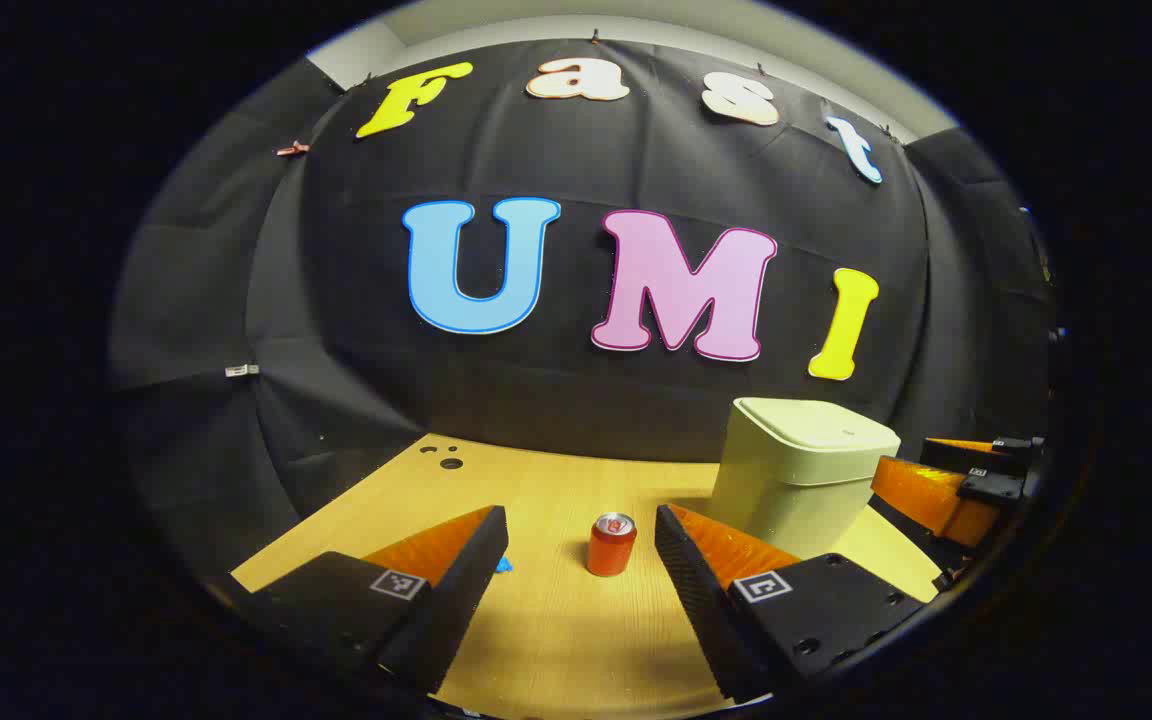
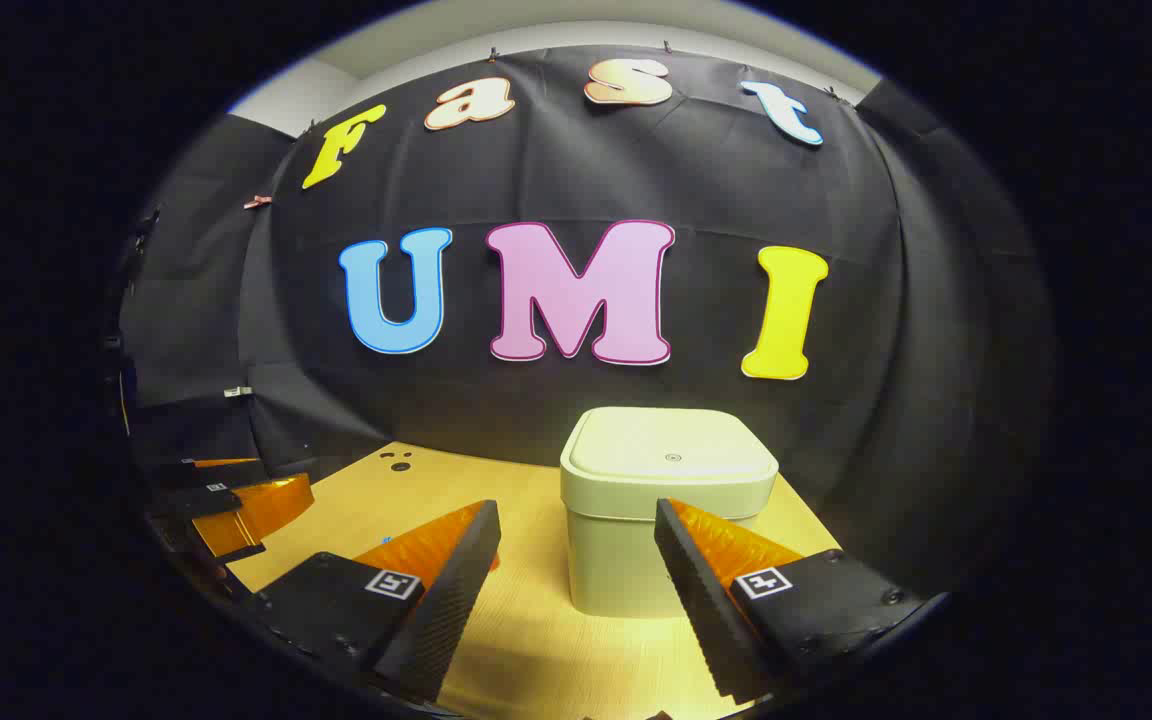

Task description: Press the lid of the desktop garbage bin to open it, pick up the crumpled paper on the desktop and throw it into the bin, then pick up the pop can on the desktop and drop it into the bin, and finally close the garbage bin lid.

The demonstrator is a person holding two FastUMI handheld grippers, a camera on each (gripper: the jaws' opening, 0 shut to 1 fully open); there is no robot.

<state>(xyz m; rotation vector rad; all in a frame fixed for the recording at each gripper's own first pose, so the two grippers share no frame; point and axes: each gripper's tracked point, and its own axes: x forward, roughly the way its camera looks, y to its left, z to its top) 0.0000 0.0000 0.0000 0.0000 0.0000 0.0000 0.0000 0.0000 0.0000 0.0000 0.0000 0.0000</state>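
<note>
A red pop can (image 1: 612, 545) stands upright on the wooden table (image 1: 556, 640), just ahead of my left gripper (image 1: 578, 520), which is open with nothing between its fingers. The pale square garbage bin (image 1: 801, 475) stands to the can's right with its lid down. In the right gripper view the bin (image 2: 626, 560) is straight ahead and close, and its flat lid (image 2: 671, 450) is shut. My right gripper (image 2: 576, 512) is open in front of the bin, apart from it. A small blue thing (image 1: 503, 565) peeks out beside the left finger, mostly hidden.
The right gripper (image 1: 946, 480) shows at the far right of the left gripper view, beyond the bin. The left gripper (image 2: 236, 505) shows at the left edge of the right gripper view. Small dark holes (image 1: 451, 463) mark the table's far left corner. Black cloth walls the table's back.
</note>
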